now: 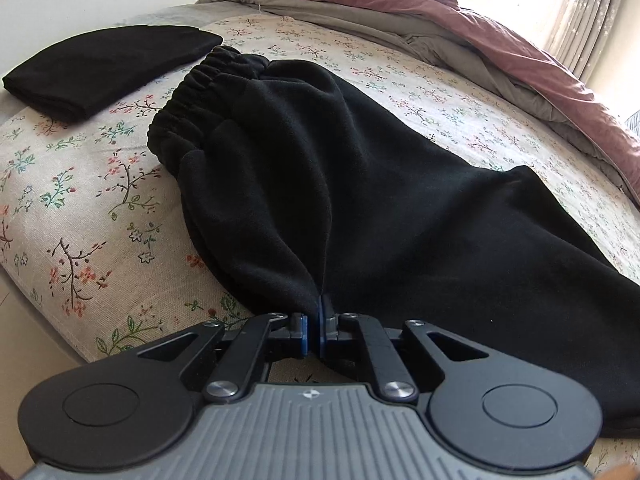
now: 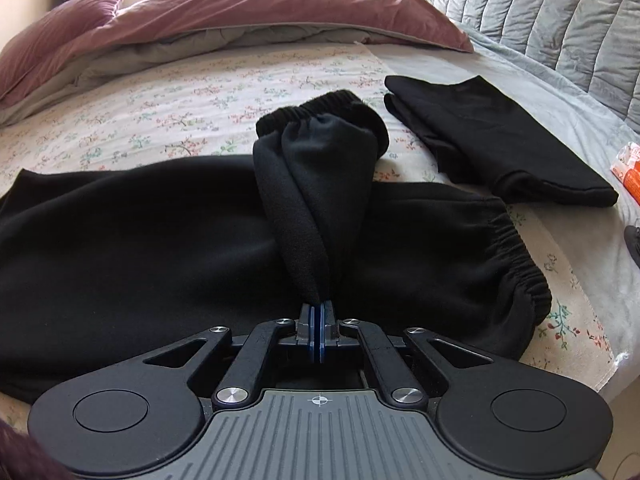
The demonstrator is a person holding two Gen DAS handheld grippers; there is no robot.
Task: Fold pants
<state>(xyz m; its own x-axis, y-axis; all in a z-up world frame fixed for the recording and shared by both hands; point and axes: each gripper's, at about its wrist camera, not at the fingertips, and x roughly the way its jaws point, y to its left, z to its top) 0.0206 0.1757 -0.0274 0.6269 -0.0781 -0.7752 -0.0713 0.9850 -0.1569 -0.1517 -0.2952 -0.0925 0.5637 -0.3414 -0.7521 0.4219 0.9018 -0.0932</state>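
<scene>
Black fleece pants (image 1: 360, 184) lie on the floral bedsheet (image 1: 80, 200), their elastic waistband (image 1: 188, 92) at the far left in the left wrist view. My left gripper (image 1: 313, 320) is shut on the near edge of the pants. In the right wrist view the pants (image 2: 140, 232) spread across the bed with the waistband (image 2: 516, 260) at right. My right gripper (image 2: 317, 320) is shut on a leg end, and its elastic cuff (image 2: 320, 110) is lifted over the pants.
A folded black garment (image 1: 104, 68) lies beyond the waistband; it also shows in the right wrist view (image 2: 500, 148). A mauve and grey duvet (image 2: 200, 20) is bunched at the far side. A grey quilted headboard (image 2: 560, 20) and an orange packet (image 2: 628, 168) are at right.
</scene>
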